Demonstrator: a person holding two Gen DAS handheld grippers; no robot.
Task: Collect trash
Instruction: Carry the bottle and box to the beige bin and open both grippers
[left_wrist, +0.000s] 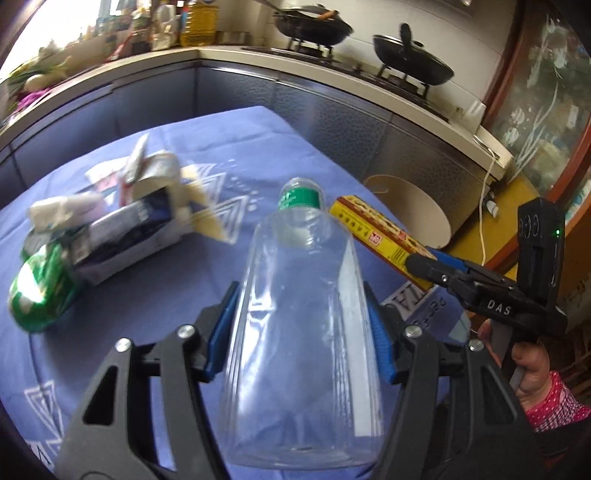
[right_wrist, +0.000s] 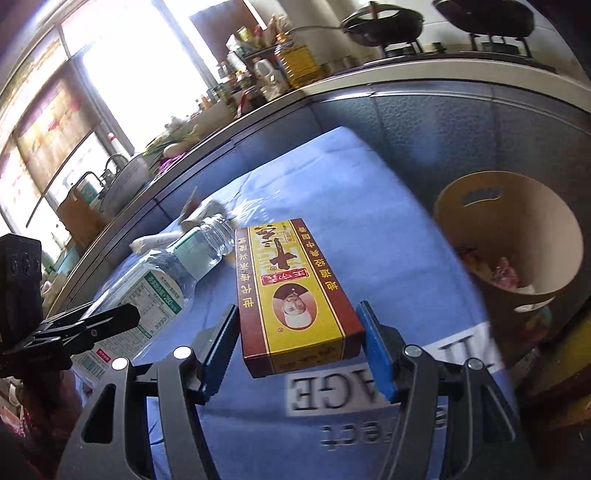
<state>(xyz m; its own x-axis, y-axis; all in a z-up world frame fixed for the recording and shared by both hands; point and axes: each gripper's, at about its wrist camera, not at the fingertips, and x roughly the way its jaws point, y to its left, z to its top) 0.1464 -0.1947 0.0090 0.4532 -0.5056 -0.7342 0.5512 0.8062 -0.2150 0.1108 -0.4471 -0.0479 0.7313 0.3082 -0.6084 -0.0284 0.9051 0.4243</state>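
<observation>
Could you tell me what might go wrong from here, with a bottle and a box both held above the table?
The clear bottle is smooth and uncapped, so it could slip from the left gripper. The right gripper grips the yellow box only near one end, so it may pivot or drop. Both loads are close together and could collide on the way to the bin.

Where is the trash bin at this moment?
The round tan trash bin stands on the floor off the far right edge of the blue-clothed table, below the stove counter; in the left wrist view it shows just behind the yellow box.
</observation>
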